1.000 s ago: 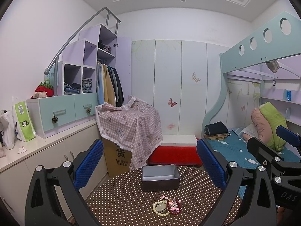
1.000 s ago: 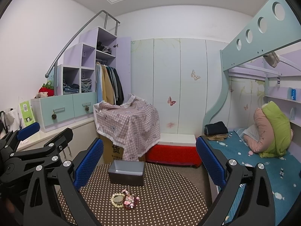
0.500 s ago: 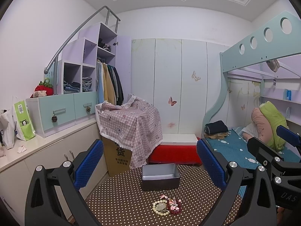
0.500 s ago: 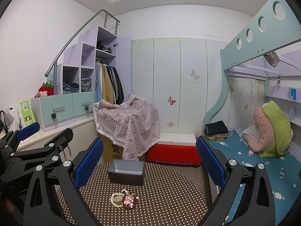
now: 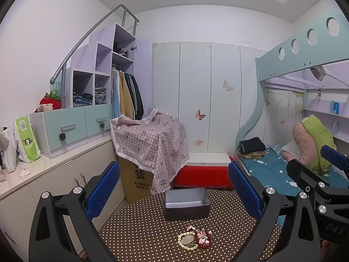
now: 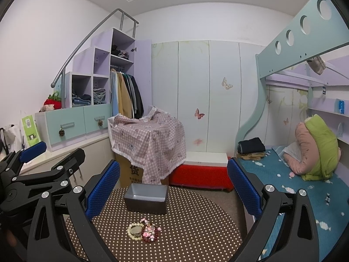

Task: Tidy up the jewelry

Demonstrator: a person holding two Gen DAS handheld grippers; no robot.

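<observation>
A small heap of jewelry (image 5: 194, 239) lies on a round brown polka-dot table (image 5: 139, 229): a cream bead bracelet beside dark red and pink beads. It also shows in the right wrist view (image 6: 142, 231). An open grey metal box (image 5: 186, 203) stands empty behind it, also in the right wrist view (image 6: 146, 198). My left gripper (image 5: 174, 190) is open and empty, held above the table. My right gripper (image 6: 173, 187) is open and empty, to the right of the left one.
A cardboard box under a pink checked cloth (image 5: 150, 144) stands behind the table. A red and white bench (image 5: 205, 170) is at the back. A bunk bed (image 5: 283, 170) is on the right, white cabinets (image 5: 43, 174) on the left.
Both grippers have held almost still; the views have drifted only slightly. The jewelry and box have not moved.
</observation>
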